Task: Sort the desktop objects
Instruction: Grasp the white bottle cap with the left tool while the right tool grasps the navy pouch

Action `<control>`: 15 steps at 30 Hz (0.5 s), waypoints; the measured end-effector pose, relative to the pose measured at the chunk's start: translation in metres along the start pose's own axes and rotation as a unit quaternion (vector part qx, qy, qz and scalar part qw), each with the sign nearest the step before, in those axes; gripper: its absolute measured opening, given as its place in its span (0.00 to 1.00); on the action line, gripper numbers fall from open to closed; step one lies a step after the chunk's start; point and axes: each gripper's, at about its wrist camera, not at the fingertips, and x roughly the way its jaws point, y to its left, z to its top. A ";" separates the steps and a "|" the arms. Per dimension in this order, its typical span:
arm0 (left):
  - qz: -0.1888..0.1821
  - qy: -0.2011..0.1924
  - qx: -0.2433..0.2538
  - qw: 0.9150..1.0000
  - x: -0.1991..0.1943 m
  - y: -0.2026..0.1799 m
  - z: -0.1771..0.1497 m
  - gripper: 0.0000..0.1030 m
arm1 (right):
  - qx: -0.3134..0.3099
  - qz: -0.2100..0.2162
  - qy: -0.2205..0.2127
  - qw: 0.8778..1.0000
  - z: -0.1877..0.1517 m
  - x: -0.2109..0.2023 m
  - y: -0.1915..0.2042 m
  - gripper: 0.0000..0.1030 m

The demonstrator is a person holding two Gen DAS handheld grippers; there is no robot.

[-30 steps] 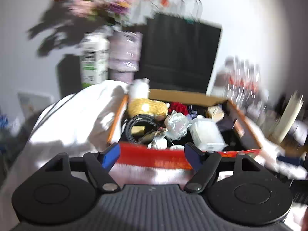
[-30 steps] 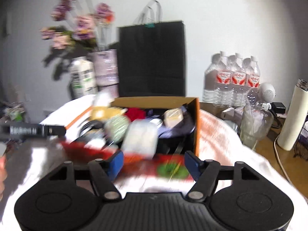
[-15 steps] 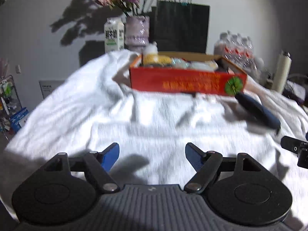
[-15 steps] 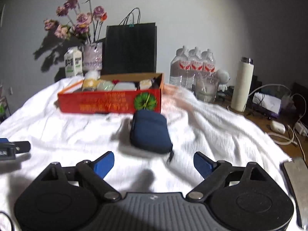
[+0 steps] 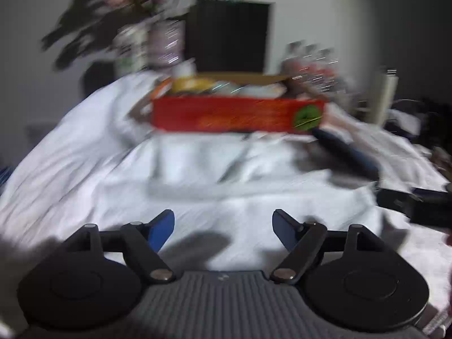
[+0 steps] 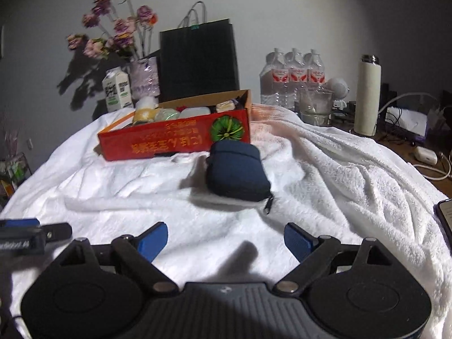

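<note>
A rumpled white towel (image 6: 325,169) covers the worktop, with a grey wall behind. The red box (image 6: 175,141), full of small items, sits on the towel. Behind the box stand a black paper bag (image 6: 197,65), a vase of flowers (image 6: 144,79) and a milk carton (image 6: 117,89); to the right of the box are water bottles (image 6: 291,76), a glass (image 6: 315,103) and a cream flask (image 6: 367,96).

The right wrist view is sharp and shows a phone (image 6: 445,214) at the towel's right edge; the left wrist view is blurred.

The navy pouch (image 6: 237,173) lies on the towel just in front of the box's right end, ahead of the right claw (image 6: 226,240) and apart from it. The right claw stands wide with only towel between its fingers. The left claw (image 5: 223,228) has just been widening, nothing between its fingers; the pouch (image 5: 347,152) lies well off to its right.
</note>
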 end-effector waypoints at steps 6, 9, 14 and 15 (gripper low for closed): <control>-0.076 -0.028 0.108 0.991 0.045 -0.032 0.036 0.82 | 0.055 0.053 0.000 0.997 0.051 0.052 -0.021 0.86; -0.113 -0.011 0.148 0.982 0.080 -0.046 0.044 0.81 | 0.035 0.034 0.023 0.999 0.068 0.090 -0.019 0.80; -0.155 -0.006 0.184 0.971 0.129 -0.073 0.064 0.73 | 0.055 0.076 0.048 0.994 0.071 0.111 -0.041 0.59; -0.160 0.002 0.194 0.968 0.139 -0.080 0.067 0.71 | 0.080 0.094 0.047 0.991 0.070 0.110 -0.051 0.58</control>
